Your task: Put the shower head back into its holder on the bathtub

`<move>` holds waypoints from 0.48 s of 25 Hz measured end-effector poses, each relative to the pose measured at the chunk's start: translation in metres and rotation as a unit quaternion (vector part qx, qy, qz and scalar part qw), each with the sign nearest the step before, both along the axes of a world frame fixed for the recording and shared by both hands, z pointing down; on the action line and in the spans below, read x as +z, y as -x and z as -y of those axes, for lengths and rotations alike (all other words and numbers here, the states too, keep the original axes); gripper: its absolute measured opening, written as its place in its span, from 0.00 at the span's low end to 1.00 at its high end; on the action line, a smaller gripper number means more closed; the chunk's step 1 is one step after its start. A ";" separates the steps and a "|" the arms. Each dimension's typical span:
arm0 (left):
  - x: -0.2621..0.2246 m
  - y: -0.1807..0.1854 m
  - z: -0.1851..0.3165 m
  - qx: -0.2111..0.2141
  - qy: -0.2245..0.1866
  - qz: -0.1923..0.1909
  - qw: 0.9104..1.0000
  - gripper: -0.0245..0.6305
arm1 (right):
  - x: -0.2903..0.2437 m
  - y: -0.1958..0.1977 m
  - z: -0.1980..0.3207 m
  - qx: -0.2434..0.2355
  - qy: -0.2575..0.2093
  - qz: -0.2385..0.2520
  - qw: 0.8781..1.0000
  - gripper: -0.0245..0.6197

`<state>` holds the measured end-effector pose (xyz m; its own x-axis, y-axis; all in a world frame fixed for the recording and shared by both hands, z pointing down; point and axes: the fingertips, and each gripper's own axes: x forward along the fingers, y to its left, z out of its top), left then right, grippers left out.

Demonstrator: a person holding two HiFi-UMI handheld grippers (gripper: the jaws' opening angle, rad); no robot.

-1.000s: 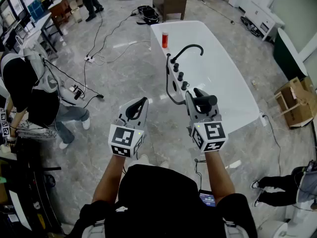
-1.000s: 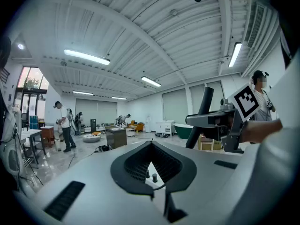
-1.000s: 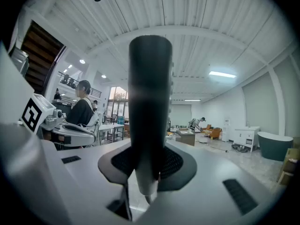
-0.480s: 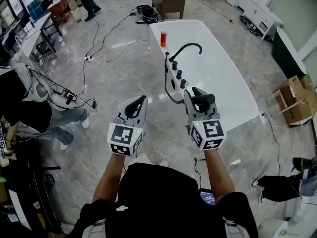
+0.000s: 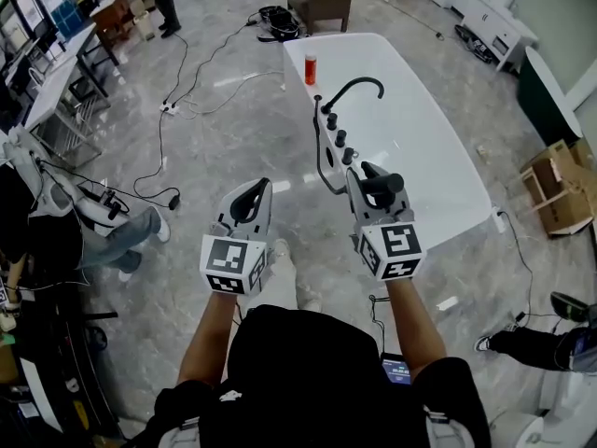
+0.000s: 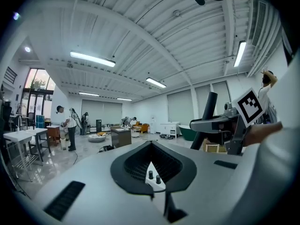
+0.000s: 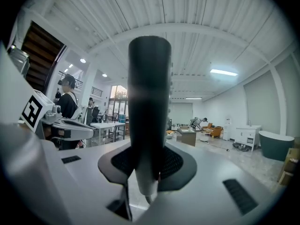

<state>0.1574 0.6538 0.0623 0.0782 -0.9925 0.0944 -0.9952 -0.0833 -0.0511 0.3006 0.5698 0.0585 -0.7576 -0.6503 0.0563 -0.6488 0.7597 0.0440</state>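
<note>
While our right gripper (image 5: 367,179) pinches the black shower head (image 5: 386,187) between its 2 jaws, near the knobs (image 5: 337,135) and faucet (image 5: 359,86) on the white bathtub's (image 5: 420,124) left rim, our left gripper (image 5: 253,197) hangs beside it, jaws pressed together on nothing.

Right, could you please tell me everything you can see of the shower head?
The shower head is a slim, dark, matte cylinder with a paler, silvery lower end. The right gripper clamps it near that end, upright between the jaws. A dark hose loops from it to the bathtub rim. It is held by the bathtub's near end, not yet in its holder. Its spray face cannot be made out.
</note>
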 end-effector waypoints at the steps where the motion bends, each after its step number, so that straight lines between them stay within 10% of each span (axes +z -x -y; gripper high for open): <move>1: 0.002 0.002 0.004 0.000 0.002 -0.001 1.000 0.06 | 0.001 0.002 0.003 0.000 0.000 -0.001 1.000 0.21; 12: 0.017 0.026 0.074 0.015 0.012 -0.014 1.000 0.06 | 0.009 0.033 0.066 0.000 0.006 -0.015 1.000 0.21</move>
<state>0.1315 0.5800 0.0796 0.1116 -0.9870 0.1155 -0.9932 -0.1148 -0.0214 0.2674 0.5038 0.0671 -0.7553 -0.6495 0.0876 -0.6475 0.7602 0.0539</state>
